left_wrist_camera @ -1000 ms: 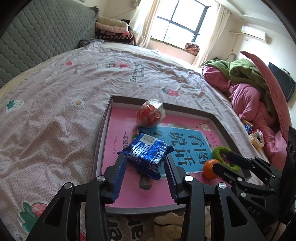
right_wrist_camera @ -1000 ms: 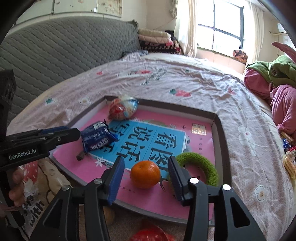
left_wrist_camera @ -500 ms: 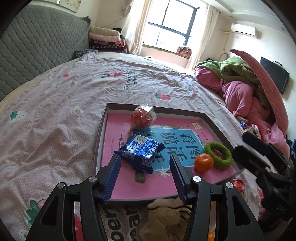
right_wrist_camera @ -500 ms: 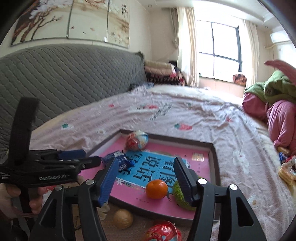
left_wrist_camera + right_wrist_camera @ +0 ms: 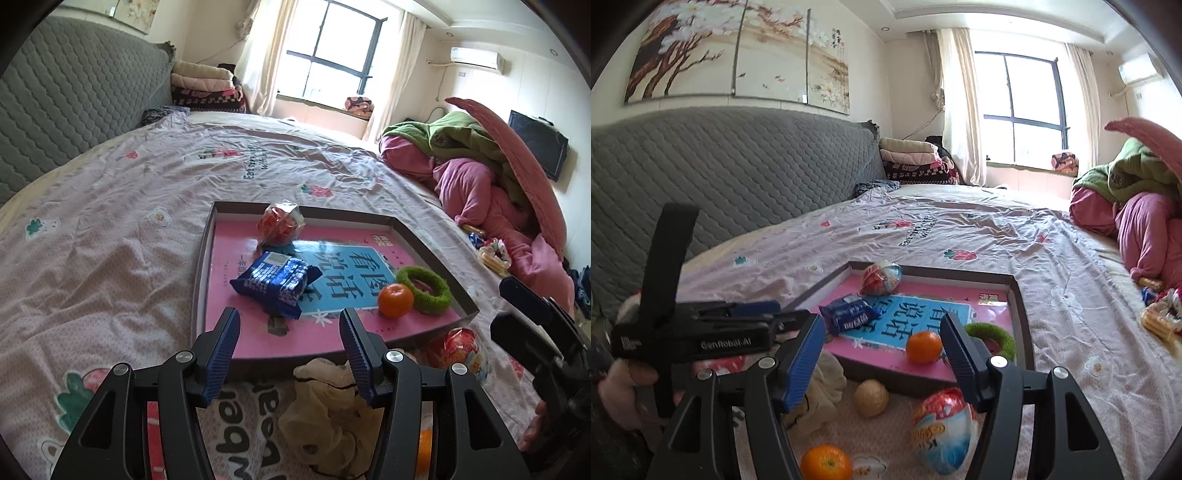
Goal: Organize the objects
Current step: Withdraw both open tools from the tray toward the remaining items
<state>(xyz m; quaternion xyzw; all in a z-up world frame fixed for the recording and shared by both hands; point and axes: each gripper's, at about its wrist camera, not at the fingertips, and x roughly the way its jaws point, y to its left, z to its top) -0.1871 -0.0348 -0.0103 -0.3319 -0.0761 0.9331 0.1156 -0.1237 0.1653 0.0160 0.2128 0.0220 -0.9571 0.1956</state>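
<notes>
Both tongs hang empty above the near edge of a shallow grey-rimmed tray (image 5: 201,266) with a pink printed floor. The left gripper (image 5: 290,354) and right gripper (image 5: 882,362) stand spread apart. Ahead inside lie a crinkly blue snack packet (image 5: 277,278), a small orange mandarin (image 5: 396,300), and a fuzzy green ring (image 5: 428,286). Below the right tongs, a foil-wrapped egg (image 5: 943,430), a pale walnut (image 5: 871,398) and a second mandarin (image 5: 825,463) likely await sorting; a crumpled cream cloth (image 5: 328,410) clutters the approach.

Background stuff: grey quilted headboard (image 5: 738,173) at 10 o'clock, three-panel blossom painting (image 5: 738,48) above it, folded blankets (image 5: 207,86) stacked at 11, dark-framed window (image 5: 332,51) at 12, pink-and-green bedding heap (image 5: 480,162) at 2.
</notes>
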